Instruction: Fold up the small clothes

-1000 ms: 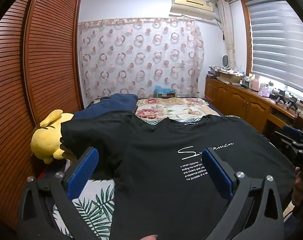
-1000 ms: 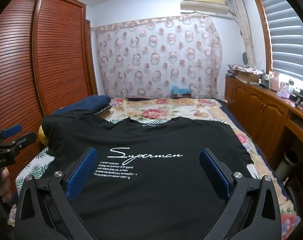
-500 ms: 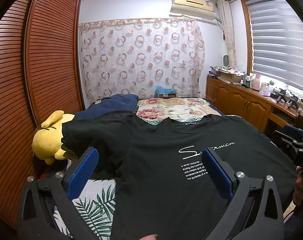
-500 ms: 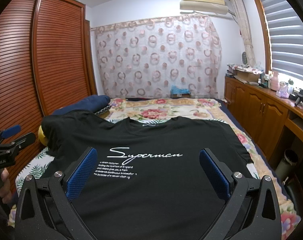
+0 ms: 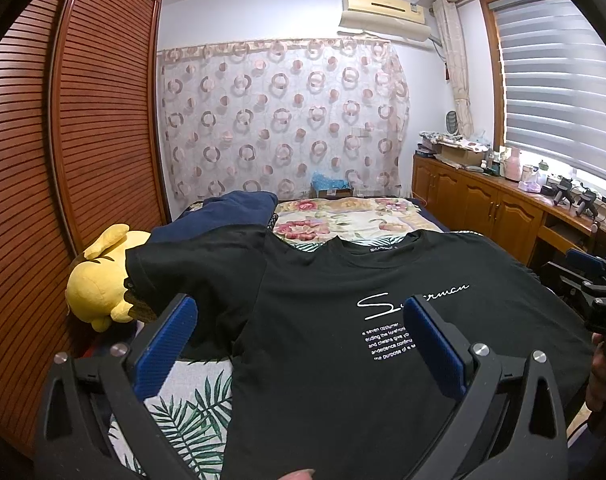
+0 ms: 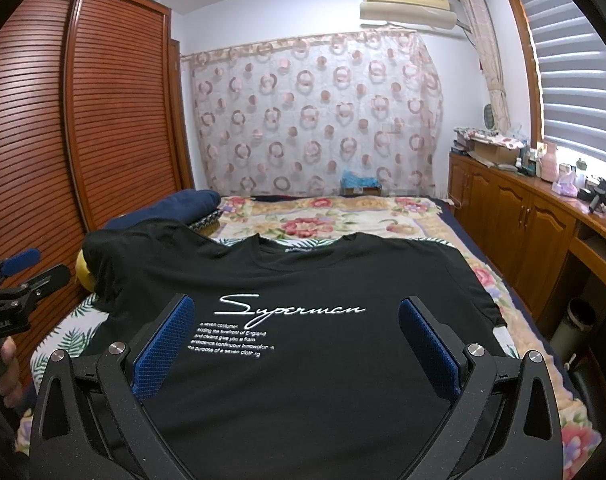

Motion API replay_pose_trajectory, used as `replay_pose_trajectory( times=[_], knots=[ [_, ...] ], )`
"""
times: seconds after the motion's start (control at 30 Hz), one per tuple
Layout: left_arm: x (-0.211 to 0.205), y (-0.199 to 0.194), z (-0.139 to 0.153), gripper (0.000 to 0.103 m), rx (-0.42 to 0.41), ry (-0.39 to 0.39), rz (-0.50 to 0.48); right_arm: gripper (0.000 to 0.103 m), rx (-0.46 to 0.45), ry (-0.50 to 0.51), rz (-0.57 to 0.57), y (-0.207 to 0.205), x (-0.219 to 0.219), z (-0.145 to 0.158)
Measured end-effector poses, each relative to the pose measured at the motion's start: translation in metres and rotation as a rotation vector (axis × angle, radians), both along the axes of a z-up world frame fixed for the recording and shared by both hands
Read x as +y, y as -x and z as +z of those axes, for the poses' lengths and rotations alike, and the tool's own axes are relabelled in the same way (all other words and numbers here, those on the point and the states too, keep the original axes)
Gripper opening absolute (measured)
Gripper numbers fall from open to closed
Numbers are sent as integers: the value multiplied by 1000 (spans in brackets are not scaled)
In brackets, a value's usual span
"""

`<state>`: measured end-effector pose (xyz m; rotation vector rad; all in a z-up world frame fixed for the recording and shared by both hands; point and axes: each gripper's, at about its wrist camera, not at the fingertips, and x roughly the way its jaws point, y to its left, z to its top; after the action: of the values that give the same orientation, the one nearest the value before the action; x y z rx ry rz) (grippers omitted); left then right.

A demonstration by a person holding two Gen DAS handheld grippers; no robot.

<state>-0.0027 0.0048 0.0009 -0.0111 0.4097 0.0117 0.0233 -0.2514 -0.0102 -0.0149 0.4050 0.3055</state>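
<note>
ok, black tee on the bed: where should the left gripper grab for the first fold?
Probably the left sleeve. It sticks out past the body of the black tee, draped over the yellow plush, so come from the left. Left gripper is open, holding nothing.

Two wrist fisheyes, low over the bed foot, facing the curtain.
Both look close across the black T-shirt (image 5: 323, 344); left view sits further left, right view centred.

The black T-shirt (image 5: 323, 344) hem is cut off; its sleeve hides half the yellow plush (image 5: 97, 280)
</note>
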Motion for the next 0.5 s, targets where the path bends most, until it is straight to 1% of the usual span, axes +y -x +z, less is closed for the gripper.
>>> replay_pose_trajectory(
  times=[0.23,0.27,0.5],
  knots=[
    [2,-4,-1,103,-4,-5,2,103,-1,0,0,0,0,0],
    [5,-4,4,103,-6,-6,4,103,0,0,0,0,0,0],
    [4,-3,3,103,-8,-8,3,103,-1,0,0,1,1,0]
  ],
)
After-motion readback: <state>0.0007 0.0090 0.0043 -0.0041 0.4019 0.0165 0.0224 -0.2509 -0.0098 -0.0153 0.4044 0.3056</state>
